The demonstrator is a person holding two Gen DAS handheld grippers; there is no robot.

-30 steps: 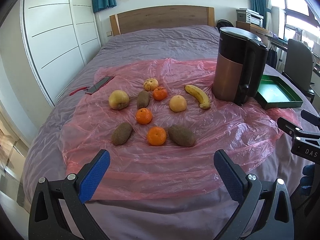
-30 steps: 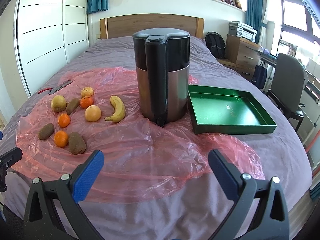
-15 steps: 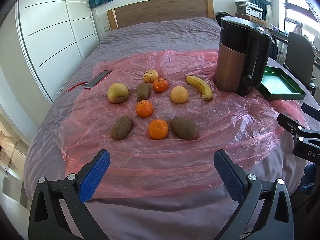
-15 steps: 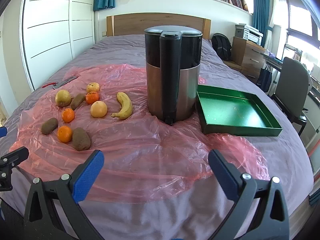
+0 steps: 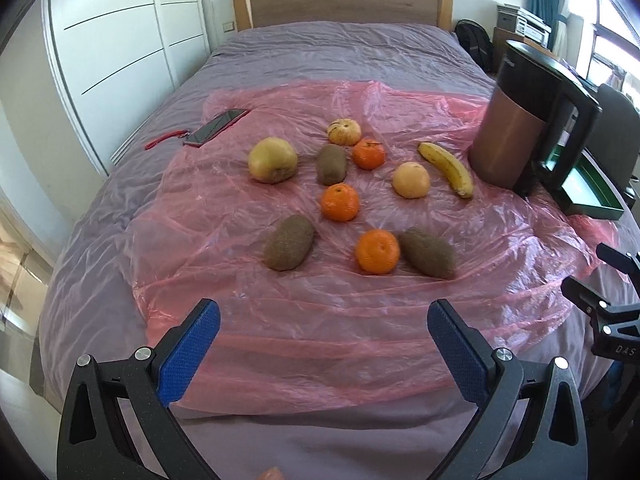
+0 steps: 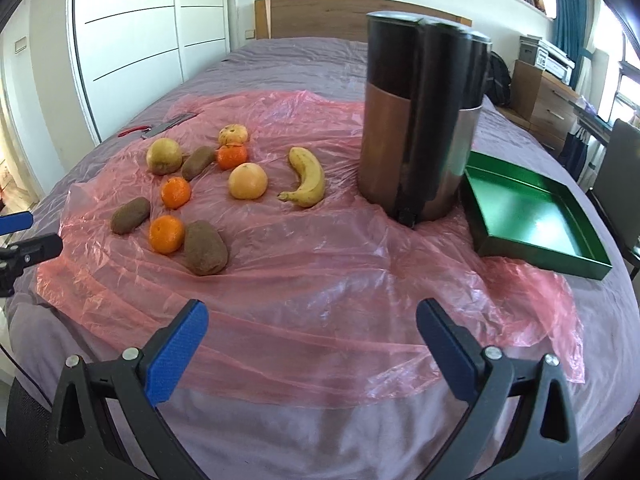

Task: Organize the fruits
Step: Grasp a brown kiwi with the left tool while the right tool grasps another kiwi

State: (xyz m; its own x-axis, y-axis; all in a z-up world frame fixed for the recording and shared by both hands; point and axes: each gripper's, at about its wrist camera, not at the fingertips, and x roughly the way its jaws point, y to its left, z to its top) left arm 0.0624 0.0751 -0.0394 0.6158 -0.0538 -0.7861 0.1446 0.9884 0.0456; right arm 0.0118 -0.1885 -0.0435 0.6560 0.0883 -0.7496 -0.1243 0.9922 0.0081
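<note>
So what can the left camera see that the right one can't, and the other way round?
Only the left camera shows the right gripper at its edge. Only the right camera shows the whole green tray, empty, and the left gripper at its edge. Both show the fruit on the pink plastic sheet, including the banana, plus the tall jug and the phone.

Fruits lie on a plastic sheet (image 6: 320, 280) over the bed (image 6: 304, 52). The banana (image 6: 307, 177) lies left of the kettle (image 6: 420, 120); the tray (image 6: 532, 216) sits right of it.
</note>
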